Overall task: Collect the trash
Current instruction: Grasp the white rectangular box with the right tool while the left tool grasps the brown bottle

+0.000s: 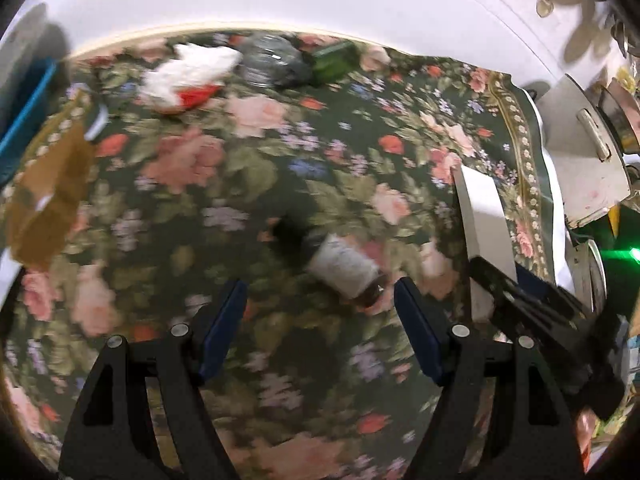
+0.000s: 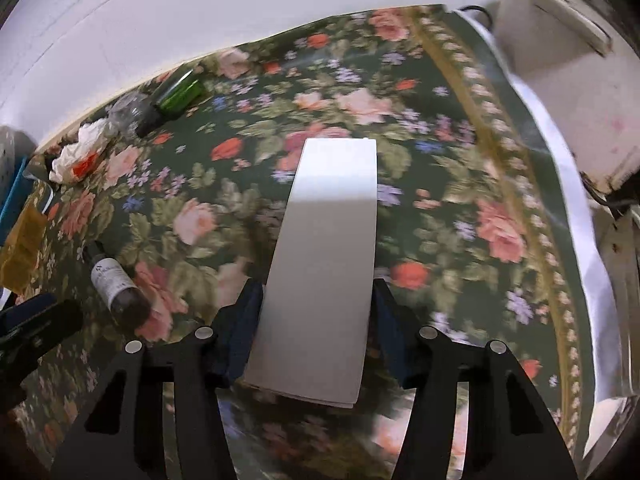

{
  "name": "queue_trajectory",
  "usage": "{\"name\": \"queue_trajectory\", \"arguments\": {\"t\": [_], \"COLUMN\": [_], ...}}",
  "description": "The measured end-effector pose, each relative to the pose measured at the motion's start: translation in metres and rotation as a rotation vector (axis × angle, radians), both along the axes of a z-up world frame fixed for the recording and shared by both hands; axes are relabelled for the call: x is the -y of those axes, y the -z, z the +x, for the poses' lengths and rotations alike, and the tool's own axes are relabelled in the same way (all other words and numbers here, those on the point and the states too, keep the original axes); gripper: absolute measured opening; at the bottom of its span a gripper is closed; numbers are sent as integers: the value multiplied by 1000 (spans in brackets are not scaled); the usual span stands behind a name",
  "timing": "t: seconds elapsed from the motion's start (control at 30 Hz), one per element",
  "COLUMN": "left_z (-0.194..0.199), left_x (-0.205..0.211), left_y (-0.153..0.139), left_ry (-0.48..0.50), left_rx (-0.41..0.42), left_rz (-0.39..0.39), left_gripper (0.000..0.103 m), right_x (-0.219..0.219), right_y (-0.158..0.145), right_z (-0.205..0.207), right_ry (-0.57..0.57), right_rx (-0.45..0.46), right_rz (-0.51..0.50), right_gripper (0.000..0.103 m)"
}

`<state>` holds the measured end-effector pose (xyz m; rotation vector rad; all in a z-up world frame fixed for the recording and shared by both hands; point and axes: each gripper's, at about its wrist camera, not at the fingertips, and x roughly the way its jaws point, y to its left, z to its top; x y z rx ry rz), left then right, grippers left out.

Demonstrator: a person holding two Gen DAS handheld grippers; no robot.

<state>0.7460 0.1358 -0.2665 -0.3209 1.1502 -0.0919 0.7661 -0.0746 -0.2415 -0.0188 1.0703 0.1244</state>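
A small brown bottle [image 1: 344,268] with a white label lies on its side on the floral tablecloth [image 1: 224,184]. My left gripper [image 1: 320,292] hangs open just above it, and the bottle lies nearer the right-hand finger. My right gripper [image 2: 316,292] is shut on a long white box [image 2: 324,264], its blue pads against the box's two long sides. The white box [image 1: 484,220] also shows at the right of the left wrist view, and the brown bottle [image 2: 116,284] at the left of the right wrist view.
Along the far table edge lie crumpled white and red paper [image 1: 188,76], a crushed clear plastic piece [image 1: 272,60] and a green bottle [image 1: 336,60]. A brown paper bag [image 1: 48,192] and a blue bin [image 1: 24,120] are at the left. A white appliance [image 1: 588,168] stands at the right.
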Motion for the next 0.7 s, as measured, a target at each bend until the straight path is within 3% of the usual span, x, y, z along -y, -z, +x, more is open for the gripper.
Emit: {"name": "queue_trajectory", "arguments": {"t": [0.1,0.17,0.3,0.5,0.6,0.7], "left_z": [7,13,13,5,-1,-3], "left_x": [13,20,26,11,-2,-11], "left_y": [10,18,25,25,25,24], "left_ry": [-16,-53,-74,-119,-151,-165], "left_rx": [-14,-24,-10,17,21,25], "left_rz": [-6,37,125,186,197,221], "left_gripper": [75,75,60,57,36,27], "right_x": [17,24,33,36,37,40], "right_y": [-8,-14,-24,-24,-18,-10], "right_z": [-5,-11,-20,-26,-29,-33], "right_ry": [18,22,18,0,-6,-12], "right_rx": [18,28,48,51,38,13], "right_rz": [22,24,37,48,34,23], "right_gripper": [51,51,51,51,50,50]}}
